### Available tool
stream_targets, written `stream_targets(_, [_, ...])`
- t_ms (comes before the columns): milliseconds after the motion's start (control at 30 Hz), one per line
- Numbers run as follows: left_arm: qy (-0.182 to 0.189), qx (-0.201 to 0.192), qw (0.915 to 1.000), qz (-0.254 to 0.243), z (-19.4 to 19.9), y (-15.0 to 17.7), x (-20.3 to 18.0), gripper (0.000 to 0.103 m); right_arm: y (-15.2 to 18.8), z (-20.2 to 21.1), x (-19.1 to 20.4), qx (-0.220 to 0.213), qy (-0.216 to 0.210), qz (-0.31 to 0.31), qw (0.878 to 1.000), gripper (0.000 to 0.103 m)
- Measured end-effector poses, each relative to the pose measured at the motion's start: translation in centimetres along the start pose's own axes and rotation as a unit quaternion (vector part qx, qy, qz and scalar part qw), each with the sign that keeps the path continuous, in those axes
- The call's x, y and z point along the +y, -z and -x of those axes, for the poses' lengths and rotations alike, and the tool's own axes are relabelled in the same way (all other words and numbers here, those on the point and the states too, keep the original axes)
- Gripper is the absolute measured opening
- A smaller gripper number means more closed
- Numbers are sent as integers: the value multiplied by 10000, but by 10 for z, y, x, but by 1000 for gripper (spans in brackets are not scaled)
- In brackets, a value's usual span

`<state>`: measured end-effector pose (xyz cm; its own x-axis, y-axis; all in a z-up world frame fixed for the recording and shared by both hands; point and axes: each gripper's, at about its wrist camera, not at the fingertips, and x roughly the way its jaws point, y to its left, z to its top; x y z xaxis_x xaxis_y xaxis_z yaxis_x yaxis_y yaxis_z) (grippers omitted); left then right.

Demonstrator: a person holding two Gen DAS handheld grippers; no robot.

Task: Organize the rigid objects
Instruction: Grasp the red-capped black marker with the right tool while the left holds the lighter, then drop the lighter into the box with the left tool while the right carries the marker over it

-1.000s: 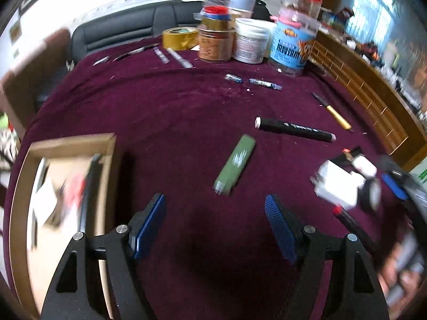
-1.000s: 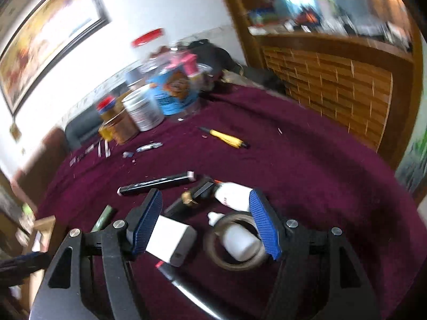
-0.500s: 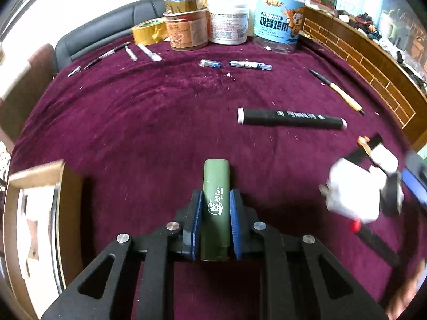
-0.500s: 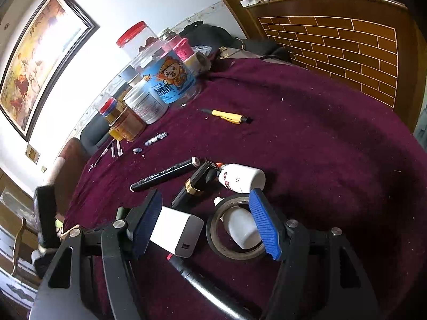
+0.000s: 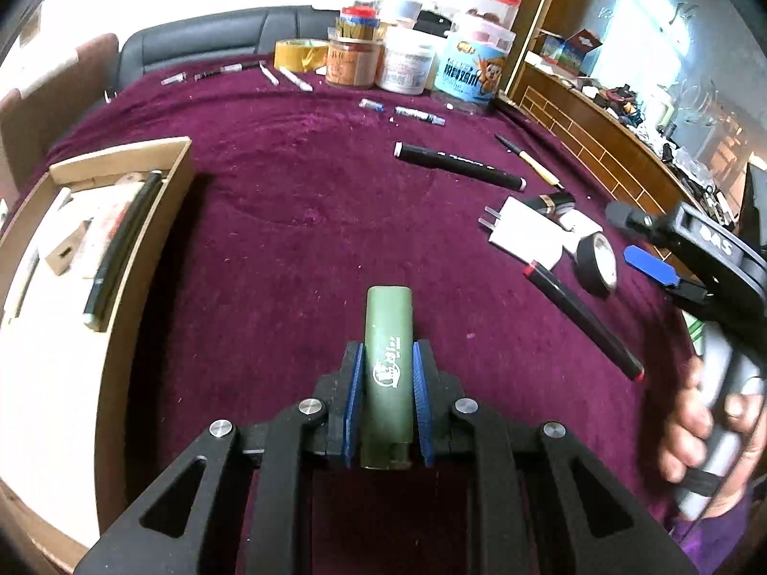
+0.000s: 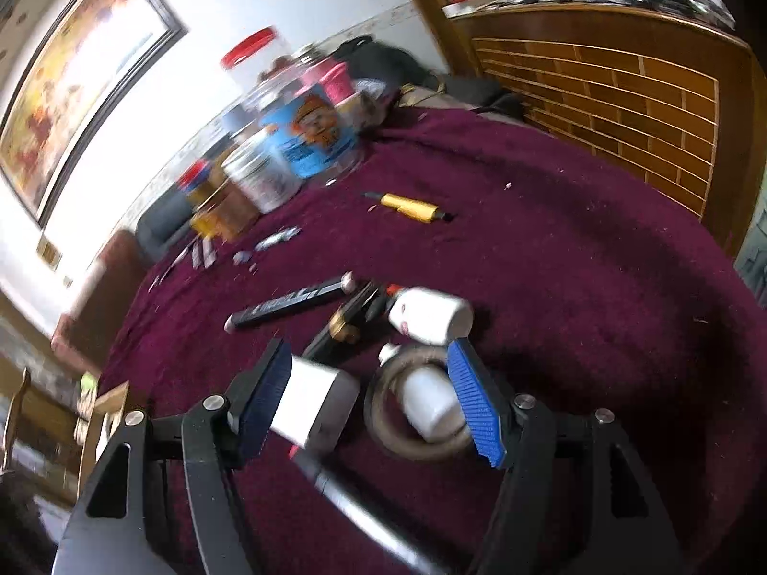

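My left gripper (image 5: 387, 352) is shut on a green lighter (image 5: 387, 330), its blue pads pressed on both long sides, and holds it above the purple tablecloth (image 5: 287, 239). A wooden box (image 5: 158, 220) holding a black pen and small items lies to its left. My right gripper (image 6: 369, 350) stands open just above a white charger (image 6: 316, 407) and a dark tape roll (image 6: 383, 426) with a white bottle (image 6: 429, 405) lying in its ring. In the left wrist view the right gripper (image 5: 637, 239) hovers by the charger (image 5: 522, 235) and tape roll (image 5: 597, 263).
On the cloth lie a black marker (image 5: 460, 165), a black pen with red ends (image 5: 580, 321), a yellow-handled tool (image 6: 410, 206) and a white glue bottle (image 6: 426, 316). Jars (image 5: 460, 72) and a yellow tape roll (image 5: 299, 52) stand at the far edge. A hand (image 5: 695, 421) grips the right handle.
My left gripper came down over the green lighter, shut on it, and has moved with it to the left, bringing the wooden box nearer. The right gripper has stayed open over the charger.
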<state>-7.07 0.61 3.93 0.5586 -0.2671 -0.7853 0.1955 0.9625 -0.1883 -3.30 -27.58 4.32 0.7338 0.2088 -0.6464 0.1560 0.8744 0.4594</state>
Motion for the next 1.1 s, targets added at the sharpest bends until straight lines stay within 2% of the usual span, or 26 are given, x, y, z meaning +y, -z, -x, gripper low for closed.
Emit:
stream_targets(67, [19,-49,9999,-132,3,6,-5,16,6,8,11,409,-35,525,9978,67])
stream_targets(167, [262,-45,9995,-140,7,11,-8,16,17,5,23,1131,75,1267,9854,67])
stream_targets(300, [558,-78,9984,79,19,15,1,16,34,-18,28,1589,733,1904,9660,64])
stream_targets(333, [577,-129,9982,138,26,16,6,16,36,-24,28,1651,810,1953,9634,50])
stream_targets(367, [572,-170,9981,178,30,17,9,16,38,-28,31,1675,880,2006,9612,42])
stream_targets(400, [556,-226,9979,225,36,18,14,16,39,-29,35,1567,950,2112,9601,39])
stream_targets(433, [538,-261,9979,256,39,18,17,16,40,-31,40,1603,956,2162,9583,31])
stream_targets(500, [495,-369,9973,392,52,19,30,16,46,-34,48,1531,1069,2319,9546,29])
stream_targets(600, [456,-514,9960,565,66,18,49,17,53,-32,55,1464,1133,2487,9507,14])
stream_targets(733, [292,-659,9932,911,82,16,89,17,49,-21,51,1370,895,2080,9643,12])
stream_targets(867, [-6,-754,9892,1253,89,15,132,17,42,-11,49,1457,271,1465,9780,12])
stream_targets(1000, [-253,-624,9833,1691,91,13,181,17,40,-7,67,1635,-383,1107,9796,12])
stream_targets(1100, [-412,-489,9823,1758,89,2,205,17,42,-9,94,1740,-808,1058,9757,12])
